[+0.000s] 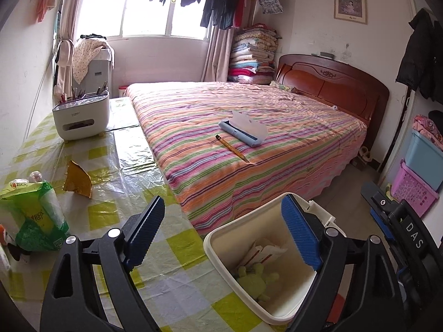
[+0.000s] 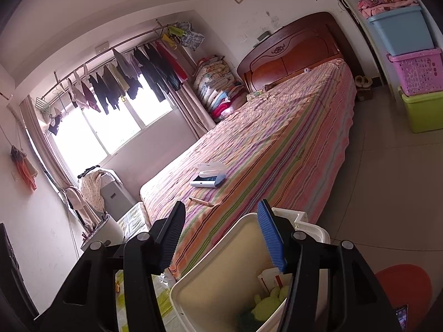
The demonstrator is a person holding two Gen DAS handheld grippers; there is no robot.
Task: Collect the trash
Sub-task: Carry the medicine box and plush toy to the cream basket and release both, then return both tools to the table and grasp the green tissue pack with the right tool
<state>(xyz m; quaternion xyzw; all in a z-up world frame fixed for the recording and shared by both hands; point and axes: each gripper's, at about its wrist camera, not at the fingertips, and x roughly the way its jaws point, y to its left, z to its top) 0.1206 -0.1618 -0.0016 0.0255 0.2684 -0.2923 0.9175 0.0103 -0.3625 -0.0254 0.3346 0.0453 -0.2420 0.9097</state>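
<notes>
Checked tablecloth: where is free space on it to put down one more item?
Free: between the brown paper scrap and the bed edge, also before the white organizer. Crowded: the near-left corner around the green bag.

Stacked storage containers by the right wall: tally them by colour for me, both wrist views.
Blue bin: 1
Pink basket: 1
Green bin: 1
Total: 3
The green bin shows only in the right wrist view; in the left wrist view the right gripper stands in front of the foot of the stack.
</notes>
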